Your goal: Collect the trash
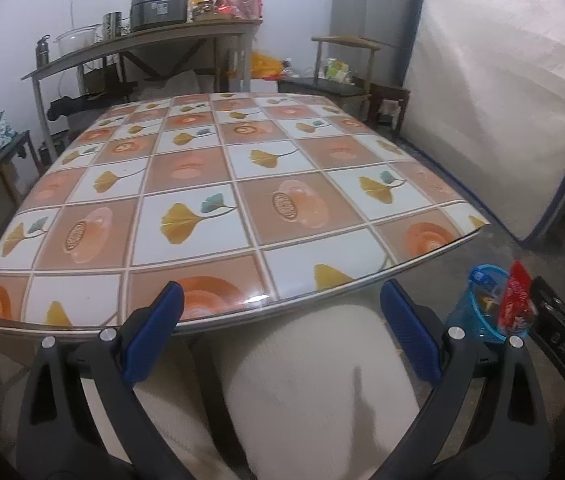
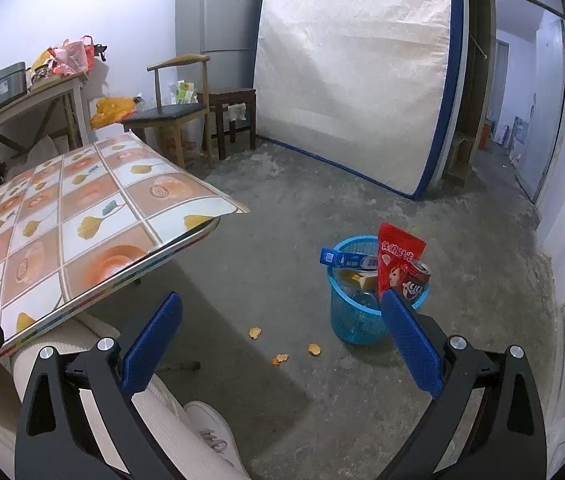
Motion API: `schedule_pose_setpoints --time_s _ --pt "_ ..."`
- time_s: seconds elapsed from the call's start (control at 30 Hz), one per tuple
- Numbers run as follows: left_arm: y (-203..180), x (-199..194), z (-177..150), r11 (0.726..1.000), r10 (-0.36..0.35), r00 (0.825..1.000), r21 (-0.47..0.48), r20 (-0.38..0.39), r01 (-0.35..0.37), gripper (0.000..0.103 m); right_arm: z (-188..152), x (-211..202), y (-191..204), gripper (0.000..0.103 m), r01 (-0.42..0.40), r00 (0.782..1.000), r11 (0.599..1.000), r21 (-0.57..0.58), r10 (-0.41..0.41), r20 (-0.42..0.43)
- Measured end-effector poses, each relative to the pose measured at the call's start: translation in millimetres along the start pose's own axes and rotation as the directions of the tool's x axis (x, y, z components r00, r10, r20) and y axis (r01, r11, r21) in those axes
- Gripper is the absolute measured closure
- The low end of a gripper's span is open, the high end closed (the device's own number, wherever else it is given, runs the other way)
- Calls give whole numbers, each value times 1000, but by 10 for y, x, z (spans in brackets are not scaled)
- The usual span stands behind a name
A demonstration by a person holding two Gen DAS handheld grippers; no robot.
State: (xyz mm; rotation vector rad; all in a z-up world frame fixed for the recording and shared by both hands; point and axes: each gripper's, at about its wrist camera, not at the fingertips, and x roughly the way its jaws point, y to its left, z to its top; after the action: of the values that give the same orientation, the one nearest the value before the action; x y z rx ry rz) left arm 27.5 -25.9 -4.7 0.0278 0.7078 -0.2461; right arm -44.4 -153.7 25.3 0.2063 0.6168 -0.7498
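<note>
Glossy patterned oilcloth covers the table (image 1: 218, 184), catching a light glare at its lower edge. Lower right of the right wrist view, a translucent blue plastic basket (image 2: 356, 320) with a fine mesh wall holds a shiny red foil packet (image 2: 396, 258), a metal can (image 2: 416, 278) and a blue paper box (image 2: 348, 259). The floor (image 2: 322, 184) is rough, matt grey concrete. Gripper pads (image 2: 154, 340) look like textured matt blue rubber on smooth black plastic arms. Upper middle, the fridge (image 2: 218, 28) is brushed grey metal
</note>
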Motion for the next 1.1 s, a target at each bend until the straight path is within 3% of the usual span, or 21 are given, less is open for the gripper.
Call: schedule_pose_setpoints --time_s 0.07,0.27,0.57,1.1 --pt "-35 44 29 1000 29 999 13 -23 -29 8 6 -6 -6 6 -1 1000 1000 1 1 2" --pt "-127 71 6 999 18 998 43 -63 -16 8 13 -58 -39 6 11 1000 1000 0 -11 13" --pt "-296 -64 -46 996 -27 999 89 -42 30 8 -45 -106 -108 6 23 1000 1000 2 -22 -5" --pt "-310 -106 -66 996 -26 999 84 -35 29 8 -96 -123 -156 6 24 1000 1000 8 -24 -20"
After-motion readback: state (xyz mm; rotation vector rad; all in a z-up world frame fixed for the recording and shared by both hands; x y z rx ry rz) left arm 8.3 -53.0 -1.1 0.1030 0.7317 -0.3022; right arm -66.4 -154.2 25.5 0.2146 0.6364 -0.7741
